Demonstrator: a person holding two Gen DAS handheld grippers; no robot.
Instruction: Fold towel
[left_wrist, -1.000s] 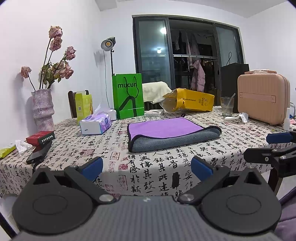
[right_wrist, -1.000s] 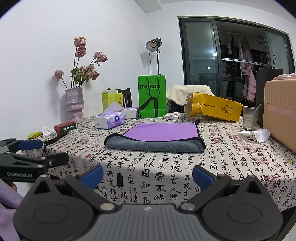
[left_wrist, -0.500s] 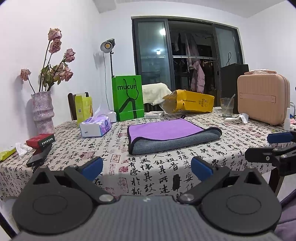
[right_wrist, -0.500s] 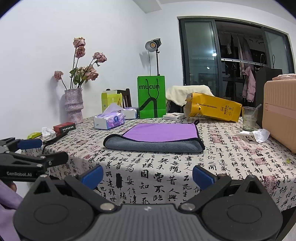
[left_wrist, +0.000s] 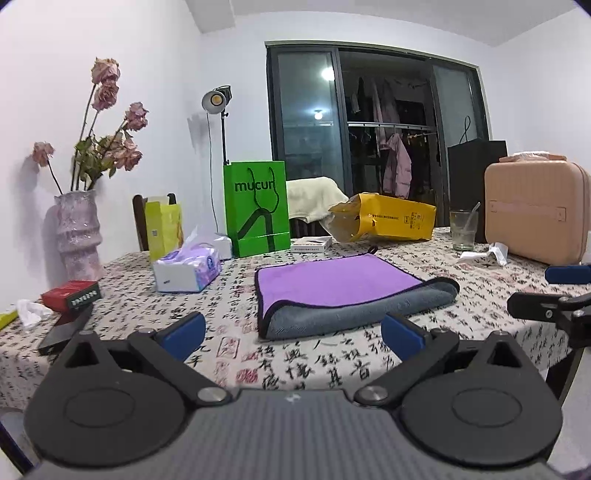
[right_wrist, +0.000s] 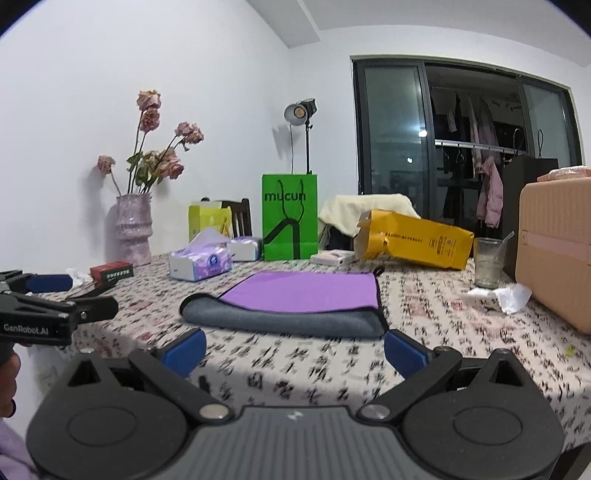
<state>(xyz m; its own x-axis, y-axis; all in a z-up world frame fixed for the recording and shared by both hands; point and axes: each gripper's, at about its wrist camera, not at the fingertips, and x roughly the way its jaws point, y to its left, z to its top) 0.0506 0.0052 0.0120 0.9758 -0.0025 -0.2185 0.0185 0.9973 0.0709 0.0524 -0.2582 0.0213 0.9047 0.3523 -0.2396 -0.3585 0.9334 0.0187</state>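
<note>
A purple towel with a grey underside (left_wrist: 340, 284) lies folded over on the patterned tablecloth (left_wrist: 221, 310), its grey rolled fold toward me; it also shows in the right wrist view (right_wrist: 299, 295). My left gripper (left_wrist: 291, 332) is open and empty, held in front of the table edge short of the towel. My right gripper (right_wrist: 293, 349) is open and empty, also short of the towel. Each gripper shows at the edge of the other's view, the right one (left_wrist: 554, 291) and the left one (right_wrist: 48, 299).
Behind the towel stand a green paper bag (left_wrist: 256, 210), a yellow bag (left_wrist: 388, 221), a tissue box (left_wrist: 186, 267), a glass (left_wrist: 462, 229) and a pink case (left_wrist: 535, 210). A vase of dried roses (left_wrist: 77, 232) and a red box (left_wrist: 70, 293) are at the left.
Both grippers have risen and moved slightly closer to the table, so the towel sits a little lower and nearer in view. The towel has not moved. Both stay open.
</note>
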